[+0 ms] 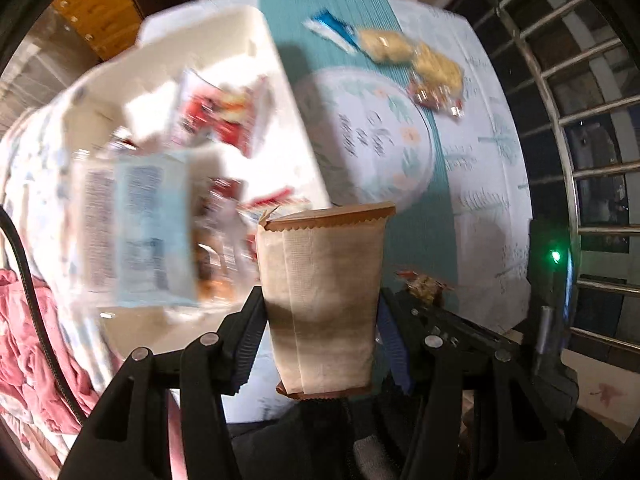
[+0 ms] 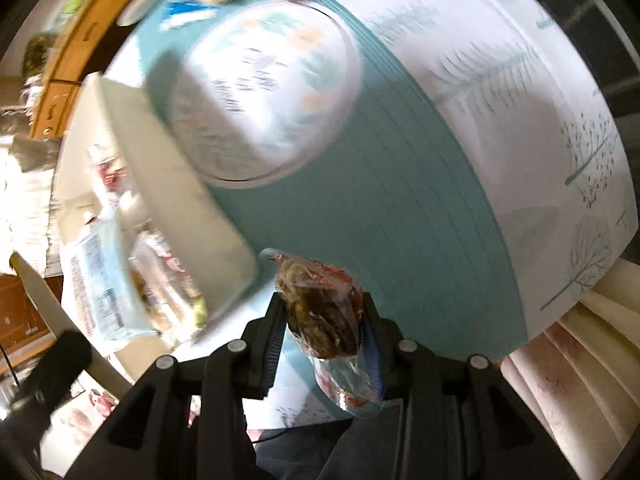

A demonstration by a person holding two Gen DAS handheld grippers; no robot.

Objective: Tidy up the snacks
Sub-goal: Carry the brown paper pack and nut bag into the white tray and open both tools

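Note:
My left gripper [image 1: 320, 312] is shut on a brown paper snack packet [image 1: 322, 292], held upright above the table beside a white bin [image 1: 256, 40]. The bin holds several packets, among them a pale blue one [image 1: 148, 232] and red-and-white ones [image 1: 224, 120]. My right gripper [image 2: 322, 320] is shut on a clear-wrapped dark snack with red print [image 2: 320, 312], held over the teal mat [image 2: 400, 220] next to the bin's near corner [image 2: 224, 240]. Loose snacks lie far on the mat: a blue-white wrapper [image 1: 332, 32], two yellow packs [image 1: 412, 54] and a red-brown pack [image 1: 436, 96].
A round floral plate [image 1: 376, 140] sits on the teal mat, also in the right wrist view [image 2: 272, 88]. A white tree-print tablecloth [image 2: 520, 100] covers the table. Metal window bars [image 1: 580, 120] stand at the right. Pink cloth [image 1: 32, 340] lies at lower left.

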